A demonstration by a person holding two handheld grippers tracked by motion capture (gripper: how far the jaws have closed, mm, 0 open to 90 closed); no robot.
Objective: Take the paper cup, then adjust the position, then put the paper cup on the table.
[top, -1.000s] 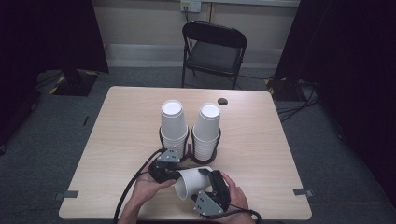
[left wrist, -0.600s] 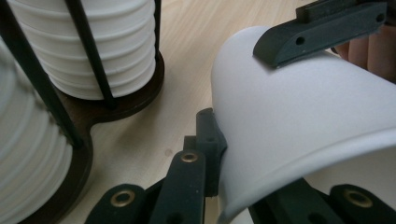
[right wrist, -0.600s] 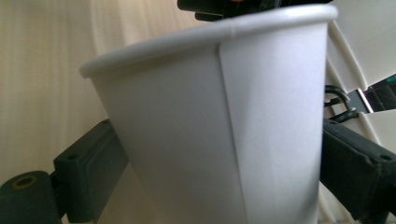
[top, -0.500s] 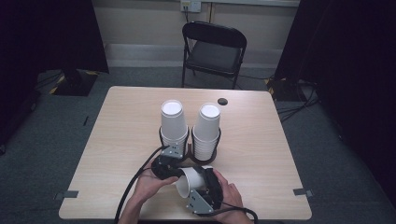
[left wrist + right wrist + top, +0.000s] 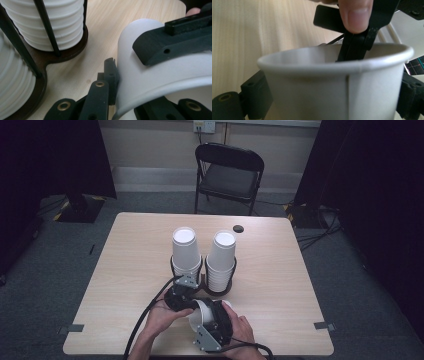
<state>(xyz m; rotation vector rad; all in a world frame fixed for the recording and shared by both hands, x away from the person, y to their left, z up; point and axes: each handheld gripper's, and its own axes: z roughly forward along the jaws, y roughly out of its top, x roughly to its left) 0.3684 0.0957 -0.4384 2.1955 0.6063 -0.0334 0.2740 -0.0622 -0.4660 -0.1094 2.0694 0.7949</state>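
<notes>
Cup [image 5: 202, 314] sits on its side just above the table [image 5: 280, 285], near edge, in front of the rack [image 5: 202, 282] with two cup stacks [image 5: 186, 250]. Right gripper [image 5: 216, 322] clamped across the cup body. Left gripper [image 5: 181, 296] pinches the cup rim, one jaw inside. No readable print on cup or stacks

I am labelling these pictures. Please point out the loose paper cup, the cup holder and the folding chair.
paper cup [image 5: 312, 87]: right gripper view, on its outer wall below the rim.
cup holder [image 5: 72, 53]: left gripper view, on its dark base.
folding chair [image 5: 227, 180]: high view, on its seat.
</notes>
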